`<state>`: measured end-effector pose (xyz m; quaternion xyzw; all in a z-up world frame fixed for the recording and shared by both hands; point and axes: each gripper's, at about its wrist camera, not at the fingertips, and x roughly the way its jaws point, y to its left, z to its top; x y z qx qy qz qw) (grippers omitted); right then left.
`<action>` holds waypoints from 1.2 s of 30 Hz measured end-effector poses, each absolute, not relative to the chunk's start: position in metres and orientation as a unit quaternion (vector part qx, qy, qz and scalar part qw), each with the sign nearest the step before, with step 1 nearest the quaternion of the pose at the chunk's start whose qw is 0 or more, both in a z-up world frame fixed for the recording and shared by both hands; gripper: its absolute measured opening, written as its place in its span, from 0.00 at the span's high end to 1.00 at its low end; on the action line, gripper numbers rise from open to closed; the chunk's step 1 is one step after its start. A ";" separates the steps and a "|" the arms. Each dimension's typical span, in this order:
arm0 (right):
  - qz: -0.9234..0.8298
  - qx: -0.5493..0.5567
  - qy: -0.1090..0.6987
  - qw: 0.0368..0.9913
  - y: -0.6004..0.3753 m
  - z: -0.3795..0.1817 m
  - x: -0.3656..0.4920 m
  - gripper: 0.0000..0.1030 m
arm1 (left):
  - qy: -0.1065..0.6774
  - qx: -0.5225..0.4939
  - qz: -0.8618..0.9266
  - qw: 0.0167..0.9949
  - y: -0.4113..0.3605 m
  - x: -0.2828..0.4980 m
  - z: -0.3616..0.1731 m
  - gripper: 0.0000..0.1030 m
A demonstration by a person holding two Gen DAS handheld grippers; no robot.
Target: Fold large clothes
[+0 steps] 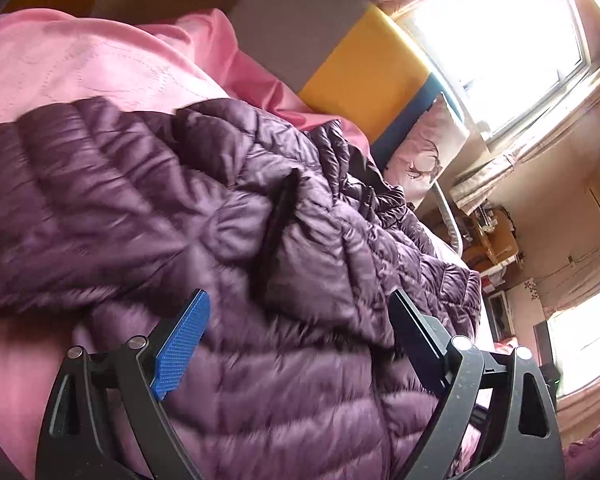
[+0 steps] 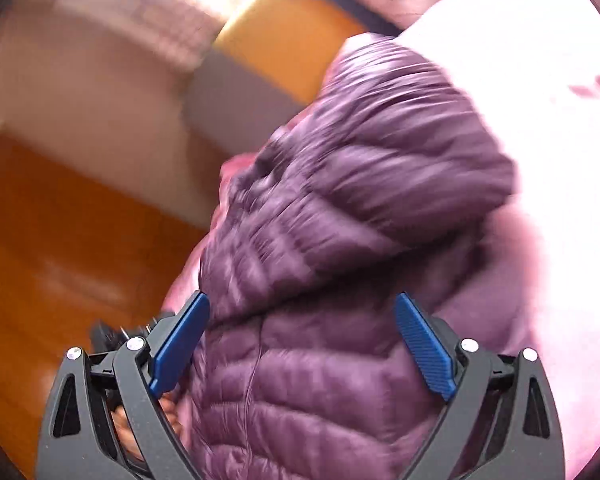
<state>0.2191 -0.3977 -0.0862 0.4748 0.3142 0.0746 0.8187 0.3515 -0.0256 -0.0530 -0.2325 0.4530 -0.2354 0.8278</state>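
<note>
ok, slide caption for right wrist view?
Open right gripper above the purple puffer jacket lying on pink bedding.

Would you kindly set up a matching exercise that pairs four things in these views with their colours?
Things:
1. puffer jacket
2. quilt under the jacket
3. pad on the left gripper finger
4. floor beside the bed

Colours:
A. blue
B. orange-brown
C. dark purple
D. pink

Pairs: 1-C, 2-D, 3-A, 4-B
</note>
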 end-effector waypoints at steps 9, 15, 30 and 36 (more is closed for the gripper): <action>0.073 0.601 0.216 0.766 -0.441 -0.116 0.237 0.07 | 0.493 -0.168 -0.203 0.829 -0.053 0.378 -0.067 0.90; 0.112 0.668 0.127 0.724 -0.456 -0.121 0.251 0.07 | 0.451 -0.191 -0.188 0.851 -0.024 0.367 -0.040 0.94; 0.115 0.441 0.300 0.838 -0.463 -0.058 0.216 0.42 | 0.450 -0.150 -0.135 0.870 0.050 0.295 -0.041 0.95; 0.036 0.311 0.343 0.885 -0.463 -0.018 0.293 0.73 | 0.443 -0.122 -0.149 0.876 0.045 0.275 -0.039 0.95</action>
